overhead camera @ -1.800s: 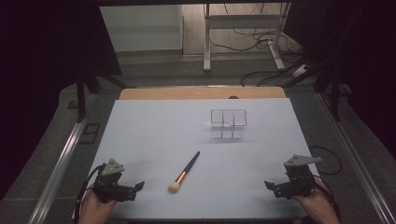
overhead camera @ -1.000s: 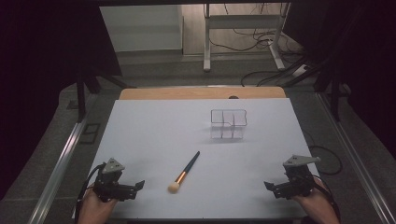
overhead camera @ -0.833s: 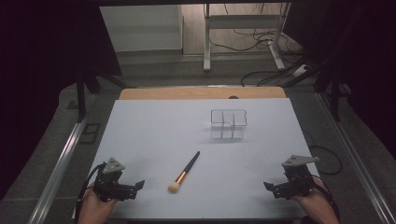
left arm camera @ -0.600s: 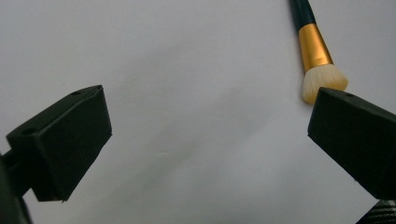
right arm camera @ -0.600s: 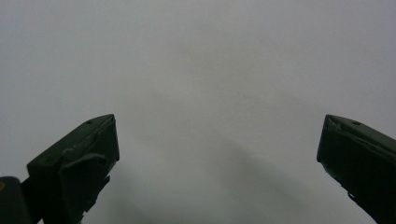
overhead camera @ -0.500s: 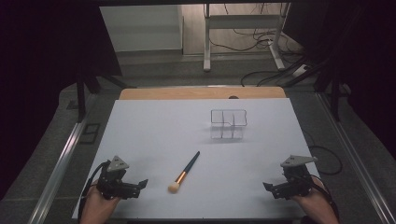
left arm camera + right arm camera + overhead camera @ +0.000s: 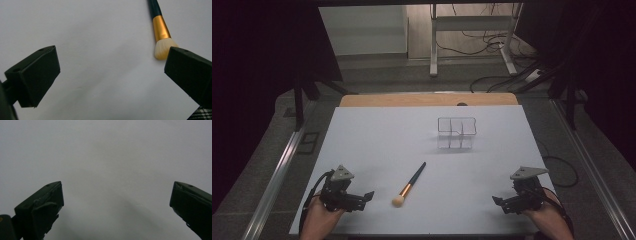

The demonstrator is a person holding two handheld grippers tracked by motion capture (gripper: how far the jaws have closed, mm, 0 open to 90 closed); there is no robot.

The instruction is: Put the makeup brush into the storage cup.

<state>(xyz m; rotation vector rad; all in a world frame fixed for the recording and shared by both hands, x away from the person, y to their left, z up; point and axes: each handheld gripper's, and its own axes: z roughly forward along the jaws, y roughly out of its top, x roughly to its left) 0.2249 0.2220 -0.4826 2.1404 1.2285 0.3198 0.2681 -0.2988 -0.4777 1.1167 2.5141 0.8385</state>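
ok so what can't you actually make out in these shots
- Clear organizer, high view: too small and see-through to tell whether its compartments hold anything.
- Makeup brush, left gripper view: handle cut off by the top edge, and the gripper's own jaw covers part of the bristle tip.
- Left gripper and right gripper, high view: too small to judge how wide the jaws stand; the gripper views show both open.

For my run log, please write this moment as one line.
left gripper: open, beside brush bristles | right gripper: open | makeup brush: flat on table | clear organizer: upright
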